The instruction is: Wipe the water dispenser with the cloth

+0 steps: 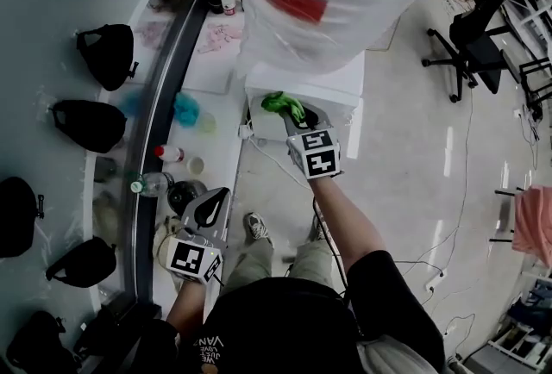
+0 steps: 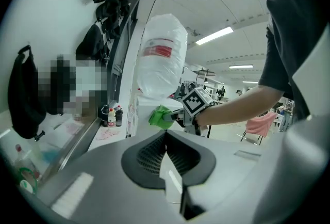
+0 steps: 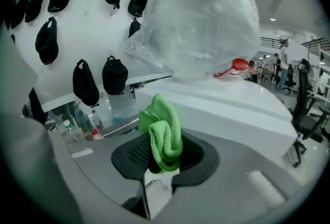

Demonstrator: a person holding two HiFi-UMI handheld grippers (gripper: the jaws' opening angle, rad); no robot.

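Right tongs [image 3: 161,162] first, since they're right up in the lens: clamped shut on a bright green microfibre cloth [image 3: 165,135], which is bunched into a fat fold and sticks up out of the grip. Left tongs [image 2: 165,135] are pressed together with nothing in them, hanging low and back by the person's leg, well apart from the action.

Moving outward, the cloth sits at the upper front edge of the white box-shaped water dispenser [image 3: 242,109], just below the big clear plastic-wrapped water bottle with the red label [image 3: 206,21] that stands on top of it. From the head view the cloth looks like it's on that front lip. From the right gripper view I honestly can't tell if it's actually touching or a hair off the surface.

Progress-wise, my guess is this is early or mid wipe. There's no wet streak or clean patch I can pick out, so nothing shows as finished. If the top lip is being done now, the flat top around the bottle, the sides and the lower front would all be left.

Further out: a white bench [image 1: 222,152] runs alongside on the left with a small red-capped bottle [image 1: 170,153] on it, and black caps [image 3: 114,74] hang on the white wall behind.
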